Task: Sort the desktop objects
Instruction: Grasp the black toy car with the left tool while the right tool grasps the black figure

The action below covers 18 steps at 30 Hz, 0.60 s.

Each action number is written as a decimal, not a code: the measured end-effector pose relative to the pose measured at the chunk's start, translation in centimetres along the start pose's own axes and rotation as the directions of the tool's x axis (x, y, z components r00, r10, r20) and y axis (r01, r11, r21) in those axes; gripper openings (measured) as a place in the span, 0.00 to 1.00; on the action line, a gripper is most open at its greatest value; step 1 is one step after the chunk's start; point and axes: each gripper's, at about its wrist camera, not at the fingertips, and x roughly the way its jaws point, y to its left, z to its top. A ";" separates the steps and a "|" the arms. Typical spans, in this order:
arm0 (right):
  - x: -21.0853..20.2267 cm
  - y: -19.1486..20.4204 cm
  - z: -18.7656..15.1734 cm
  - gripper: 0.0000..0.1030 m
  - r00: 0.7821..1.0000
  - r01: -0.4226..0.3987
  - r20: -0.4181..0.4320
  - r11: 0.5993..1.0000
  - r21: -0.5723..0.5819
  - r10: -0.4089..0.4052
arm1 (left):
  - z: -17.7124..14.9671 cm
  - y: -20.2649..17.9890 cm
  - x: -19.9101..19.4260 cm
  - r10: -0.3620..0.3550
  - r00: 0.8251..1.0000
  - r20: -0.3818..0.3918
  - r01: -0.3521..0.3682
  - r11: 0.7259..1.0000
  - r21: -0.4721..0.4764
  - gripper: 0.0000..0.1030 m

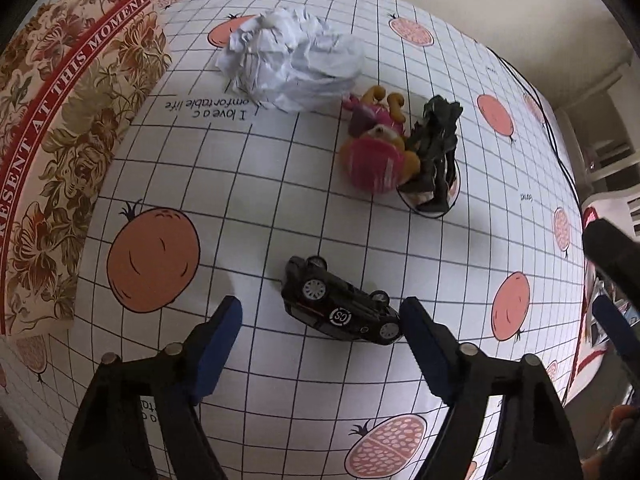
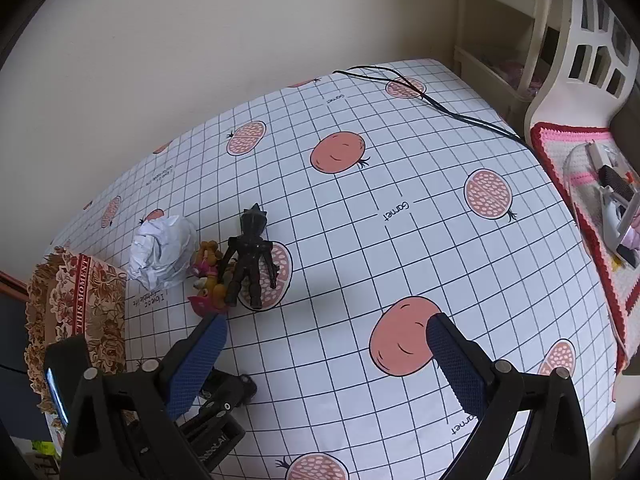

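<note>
A black toy car [image 1: 340,307] lies on its side on the checked tablecloth. My left gripper [image 1: 322,316] is open and straddles it; the right finger [image 1: 424,344] is close to its nose. Beyond lie a pink and orange plush doll [image 1: 376,152], a black spiky figure [image 1: 434,152] and a crumpled white paper ball [image 1: 292,56]. In the right wrist view my right gripper [image 2: 326,334] is open and empty above the cloth, with the figure [image 2: 250,256], the doll [image 2: 206,276] and the paper ball [image 2: 162,252] to its far left. The car [image 2: 230,386] is partly hidden behind the left finger.
A floral box [image 1: 68,152] printed "AT THIS MOMENT" stands at the left; it also shows in the right wrist view [image 2: 80,312]. A black cable [image 2: 432,100] runs over the far right corner. A white chair [image 2: 580,64] with a crocheted cushion [image 2: 576,168] stands beside the table's right edge.
</note>
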 end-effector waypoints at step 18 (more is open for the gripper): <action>3.5 1.3 0.5 0.98 0.995 -0.100 0.007 0.995 0.010 0.100 | 0.7 -0.2 0.1 -0.038 0.999 0.008 0.037 0.999 0.037 0.27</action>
